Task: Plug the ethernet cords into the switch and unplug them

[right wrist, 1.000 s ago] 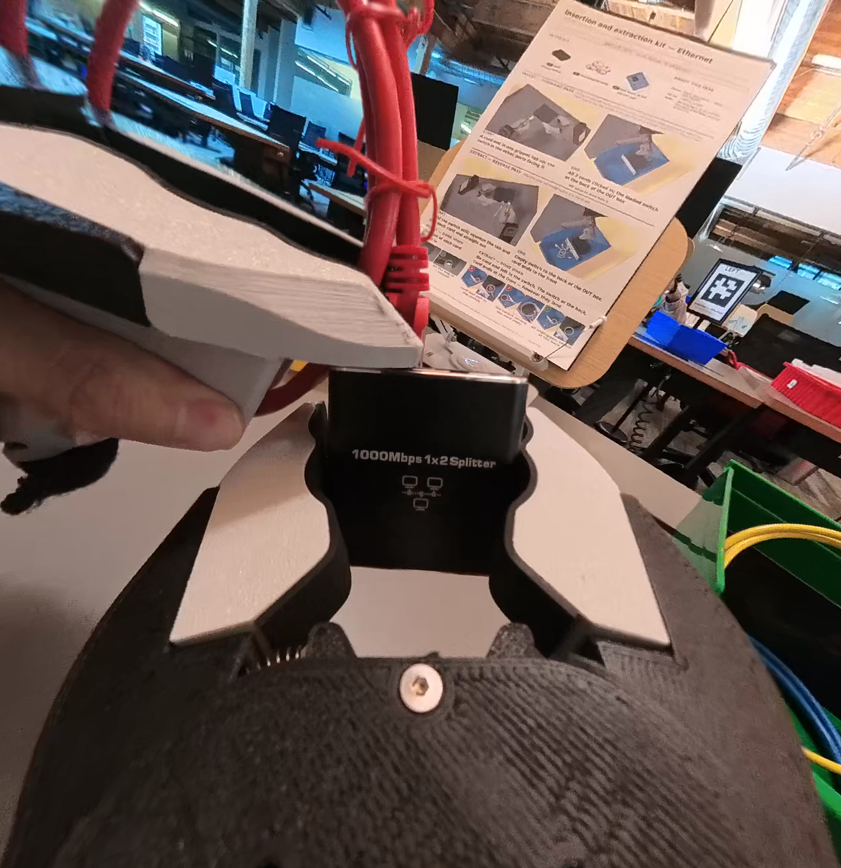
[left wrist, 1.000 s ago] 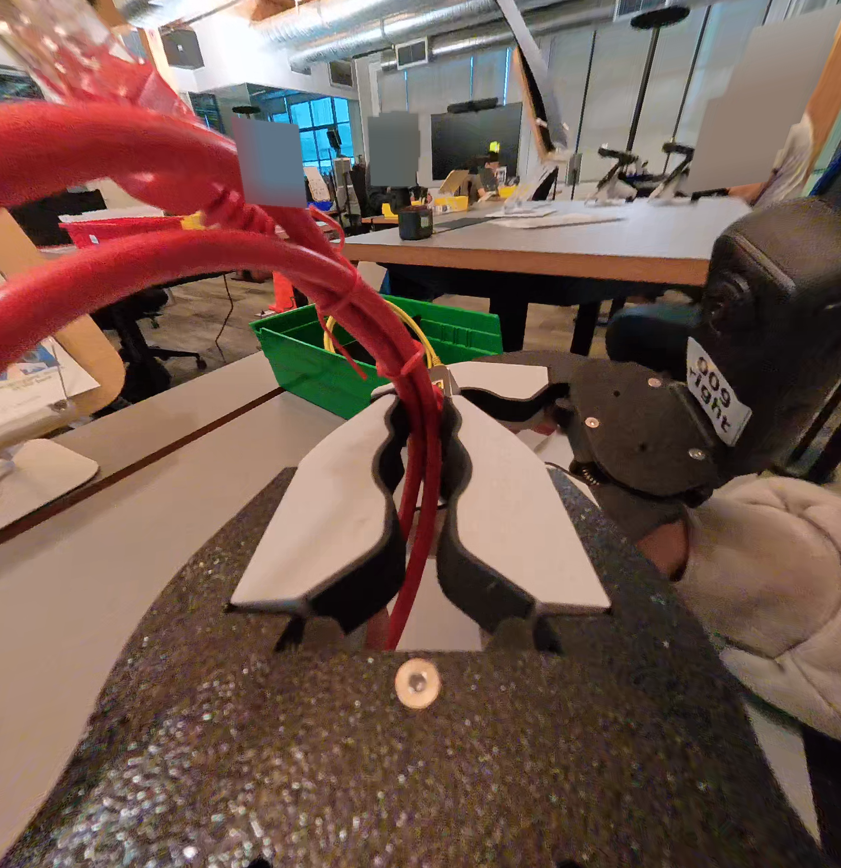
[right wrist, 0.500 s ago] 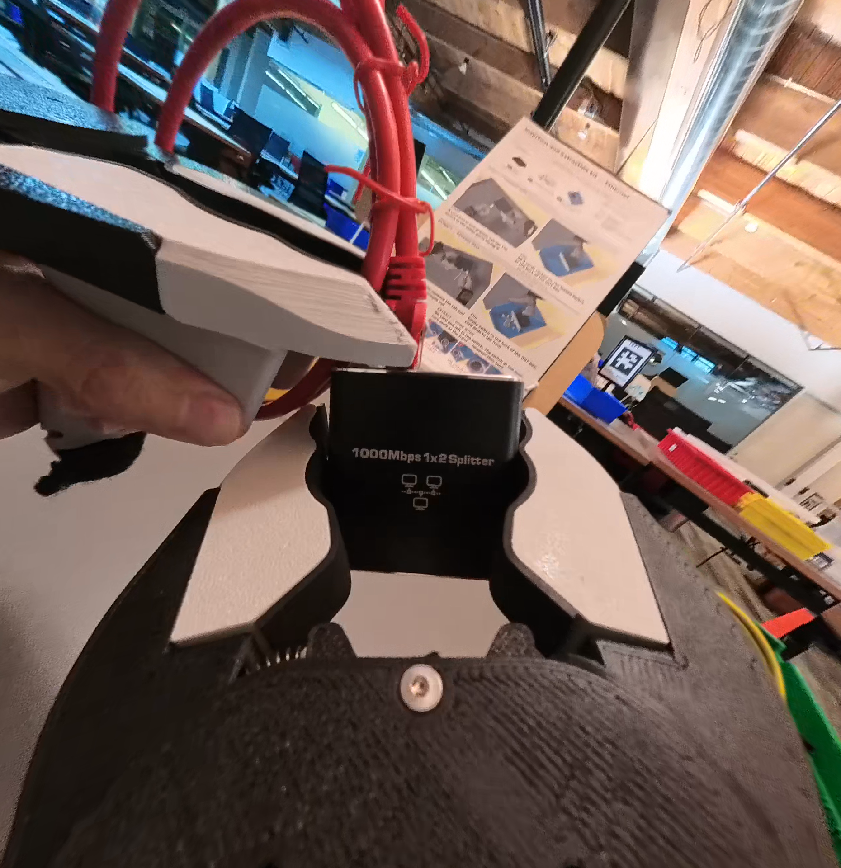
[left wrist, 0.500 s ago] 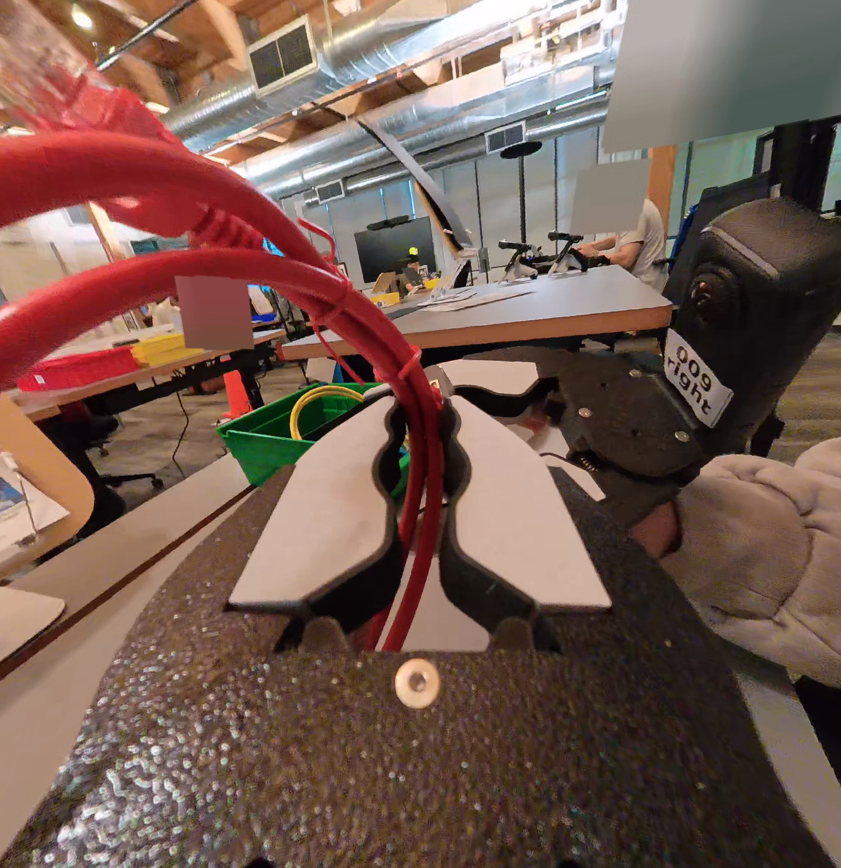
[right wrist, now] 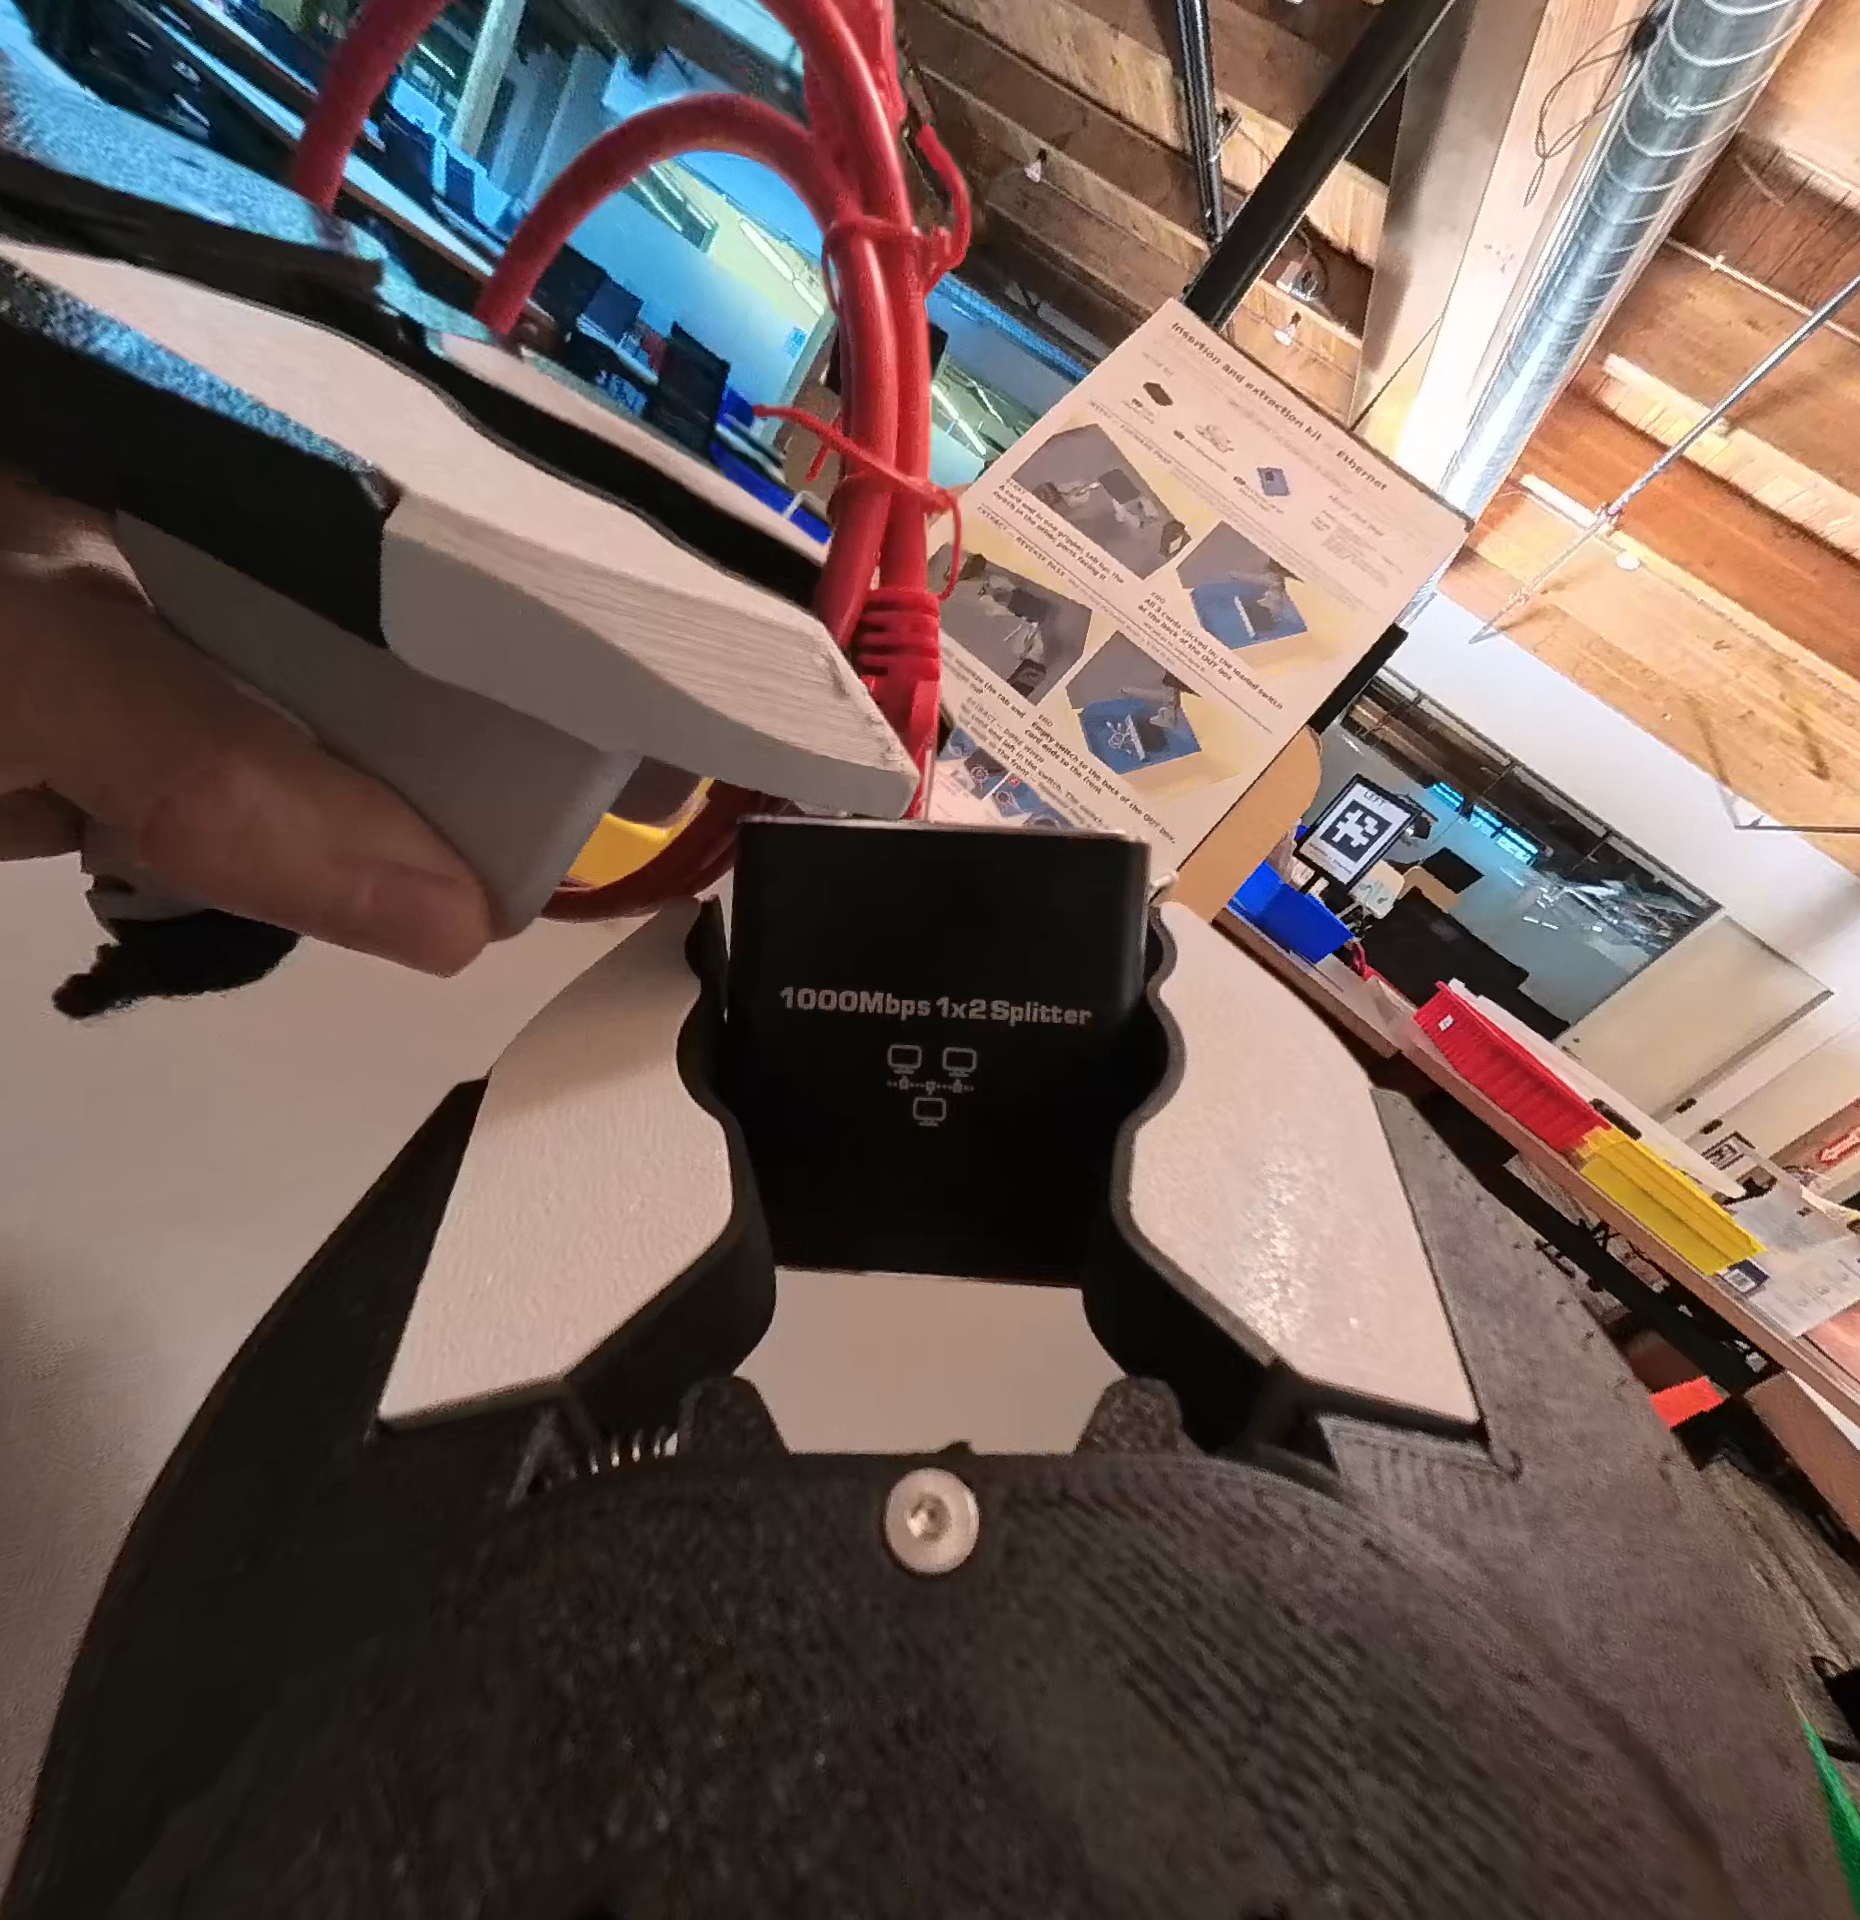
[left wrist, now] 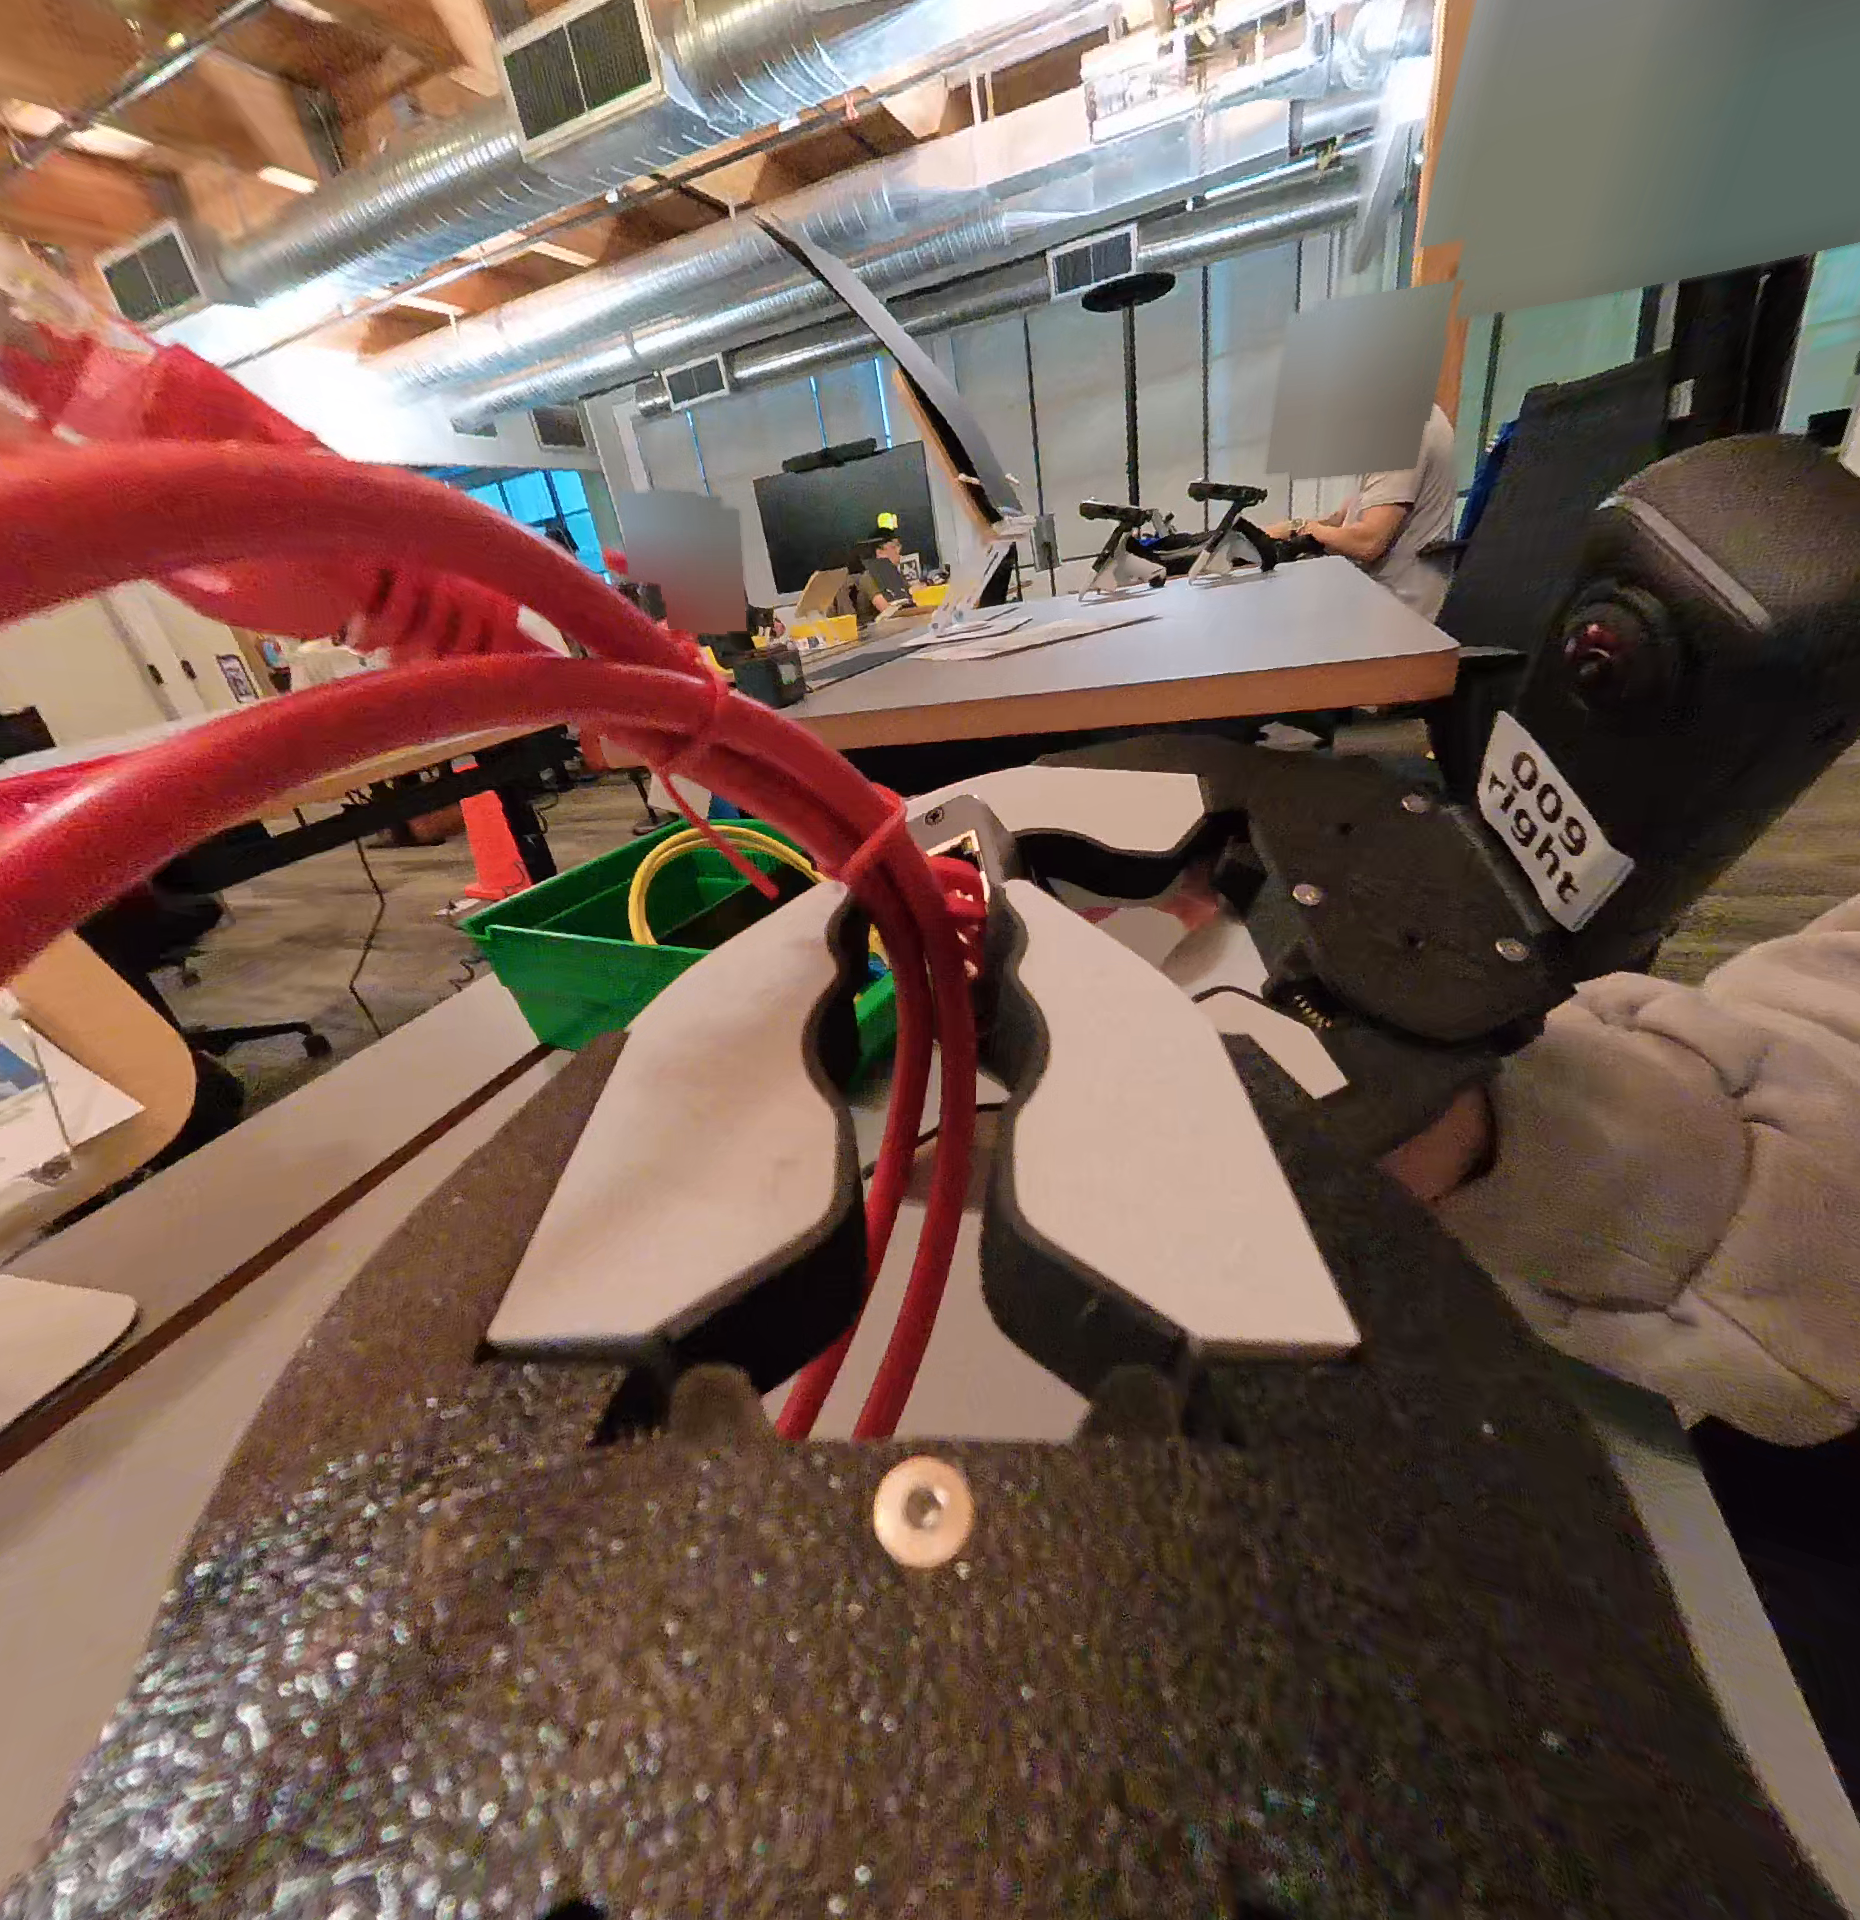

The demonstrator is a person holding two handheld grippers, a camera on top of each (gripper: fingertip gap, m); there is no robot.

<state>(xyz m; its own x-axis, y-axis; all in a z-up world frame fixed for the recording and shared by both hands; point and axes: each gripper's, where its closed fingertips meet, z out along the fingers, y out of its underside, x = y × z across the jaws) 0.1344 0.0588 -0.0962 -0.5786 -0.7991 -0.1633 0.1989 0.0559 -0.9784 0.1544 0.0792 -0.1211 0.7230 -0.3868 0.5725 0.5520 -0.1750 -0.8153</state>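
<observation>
Moved: both my grippers tilt higher than a second ago.
Left gripper (left wrist: 921,997): clenched on glossy red ethernet cord (left wrist: 931,1049), bundled with twist ties.
Right gripper (right wrist: 931,1039): clamps boxy matte-black switch (right wrist: 931,1039), raised above the table.
Plug (right wrist: 895,649): ribbed boot at the switch's far edge.

Ahead of you a green plastic bin (left wrist: 583,961) holding a yellow coiled cable (left wrist: 687,857), grey-topped wooden table (left wrist: 1196,660), tilted illustrated instruction sheet (right wrist: 1165,582)
</observation>
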